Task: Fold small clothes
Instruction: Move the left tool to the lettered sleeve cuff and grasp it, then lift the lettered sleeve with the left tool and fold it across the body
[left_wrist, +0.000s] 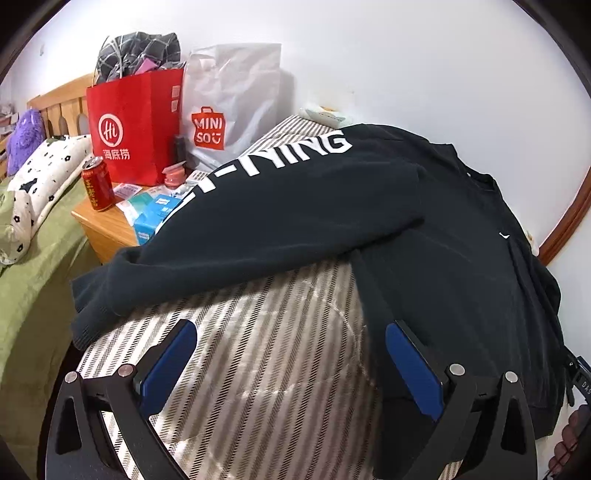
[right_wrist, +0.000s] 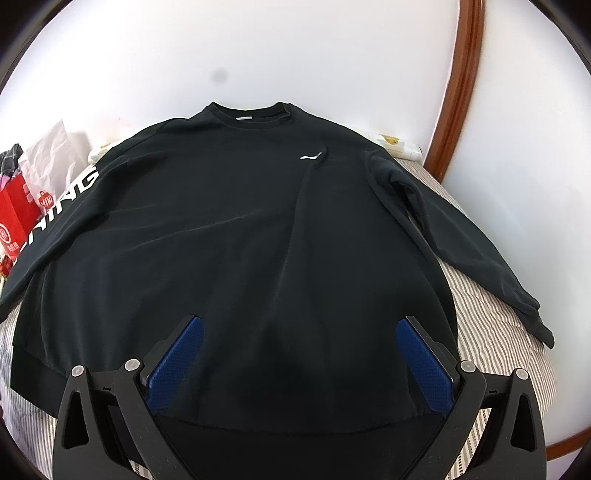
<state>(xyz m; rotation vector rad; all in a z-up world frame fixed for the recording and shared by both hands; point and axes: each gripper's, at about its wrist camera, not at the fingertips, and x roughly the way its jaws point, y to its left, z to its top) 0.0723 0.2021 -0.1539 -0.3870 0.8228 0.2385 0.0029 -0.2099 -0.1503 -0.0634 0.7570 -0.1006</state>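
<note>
From your left wrist camera, your left gripper (left_wrist: 291, 332) hangs with its blue-padded fingers (left_wrist: 168, 363) spread wide and nothing between them, over the brown-and-white striped bed cover (left_wrist: 258, 350). The black long-sleeved sweatshirt with white lettering on its sleeve (left_wrist: 424, 258) lies flat on that cover; its lettered sleeve (left_wrist: 240, 221) reaches out toward the left of this view, and the garment's side edge runs just beside your right-hand pad. Beyond the sleeve stands a light wooden bedside cabinet (left_wrist: 99, 225) carrying a red drink can (left_wrist: 98, 182), a red paper carrier bag with a white round logo (left_wrist: 135, 125) stuffed with checked dark fabric, and a white plastic shopping bag with a red logo (left_wrist: 232, 103), with small blue packets beside them. Left of the cabinet you see a green blanket (left_wrist: 33, 280), a white pillow with a black pattern (left_wrist: 44, 173) and a purple plush toy (left_wrist: 24, 136). From your right wrist camera, your right gripper (right_wrist: 299, 332) is likewise opened wide and empty, poised above the lower middle of the sweatshirt (right_wrist: 240, 221), near its hem. The garment is spread face up, collar toward the white wall (right_wrist: 295, 48), a small white mark on its chest, both sleeves angled outward.
</note>
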